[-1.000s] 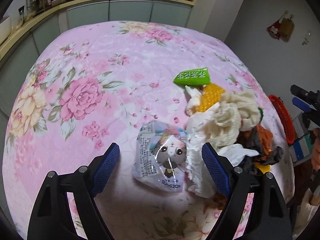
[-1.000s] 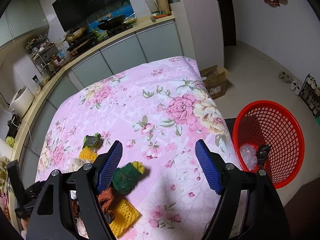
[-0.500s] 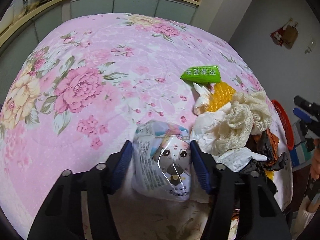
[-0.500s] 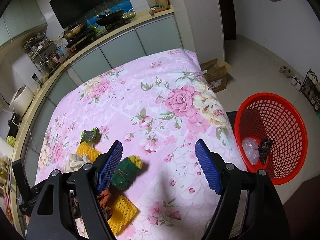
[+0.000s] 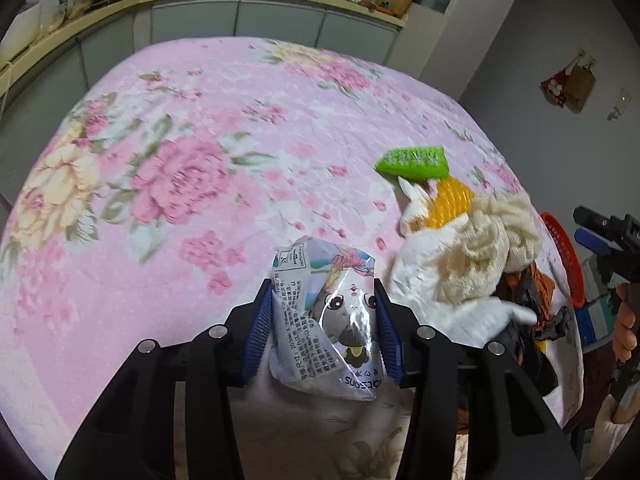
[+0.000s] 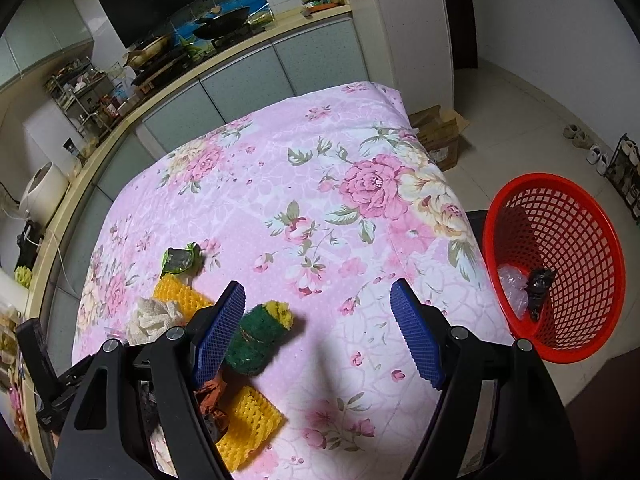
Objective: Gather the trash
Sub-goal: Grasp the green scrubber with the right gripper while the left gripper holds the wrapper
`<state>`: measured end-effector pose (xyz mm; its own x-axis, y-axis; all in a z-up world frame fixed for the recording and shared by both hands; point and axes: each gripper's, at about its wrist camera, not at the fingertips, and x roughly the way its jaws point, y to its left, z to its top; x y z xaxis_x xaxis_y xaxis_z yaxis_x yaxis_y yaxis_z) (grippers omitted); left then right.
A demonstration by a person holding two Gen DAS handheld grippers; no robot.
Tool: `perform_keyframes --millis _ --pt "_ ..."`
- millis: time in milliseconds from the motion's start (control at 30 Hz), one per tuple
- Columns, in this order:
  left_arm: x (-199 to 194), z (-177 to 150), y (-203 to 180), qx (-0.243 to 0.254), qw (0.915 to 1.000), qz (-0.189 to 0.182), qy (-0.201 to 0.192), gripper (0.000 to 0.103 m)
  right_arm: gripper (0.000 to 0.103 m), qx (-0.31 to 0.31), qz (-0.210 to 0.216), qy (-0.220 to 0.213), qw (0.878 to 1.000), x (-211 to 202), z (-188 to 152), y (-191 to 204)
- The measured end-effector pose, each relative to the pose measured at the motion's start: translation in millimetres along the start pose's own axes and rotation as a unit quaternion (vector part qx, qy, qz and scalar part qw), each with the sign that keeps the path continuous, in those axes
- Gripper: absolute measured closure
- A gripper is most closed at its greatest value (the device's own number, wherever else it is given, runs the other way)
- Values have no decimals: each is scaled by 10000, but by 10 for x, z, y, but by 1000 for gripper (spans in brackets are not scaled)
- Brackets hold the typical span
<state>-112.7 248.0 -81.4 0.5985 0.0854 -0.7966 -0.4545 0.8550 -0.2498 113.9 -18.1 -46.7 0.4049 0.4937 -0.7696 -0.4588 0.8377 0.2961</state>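
A crumpled plastic wrapper printed with a cartoon cat sits between the blue pads of my left gripper. The jaws are closing and both pads press its sides. Right of it lies a heap of trash: white tissue, a cream net cloth, yellow foam net and a green wrapper. My right gripper hangs open over the pink floral tablecloth with nothing between its fingers. A green and yellow sponge roll lies beside its left finger.
A red mesh basket stands on the floor off the table's right edge, with clear film and a black scrap inside. A cardboard box sits past the far corner. Kitchen cabinets run behind the table. A hand shows at far right.
My left gripper's jaws have drawn in from wide apart until they pinch the cat wrapper, which now stands bunched up between them. The right gripper has stayed put.
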Motion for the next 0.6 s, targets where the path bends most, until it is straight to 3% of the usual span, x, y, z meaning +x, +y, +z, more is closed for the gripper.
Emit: perform_keyframes --millis 333,600 --pt "-350 199 211 -387 9971 293 -580 57 30 -36 -1 179 9998 131 -35 16" --pt "-402 208 236 -409 9965 368 -631 57 30 -218 165 606 9978 404 -177 186"
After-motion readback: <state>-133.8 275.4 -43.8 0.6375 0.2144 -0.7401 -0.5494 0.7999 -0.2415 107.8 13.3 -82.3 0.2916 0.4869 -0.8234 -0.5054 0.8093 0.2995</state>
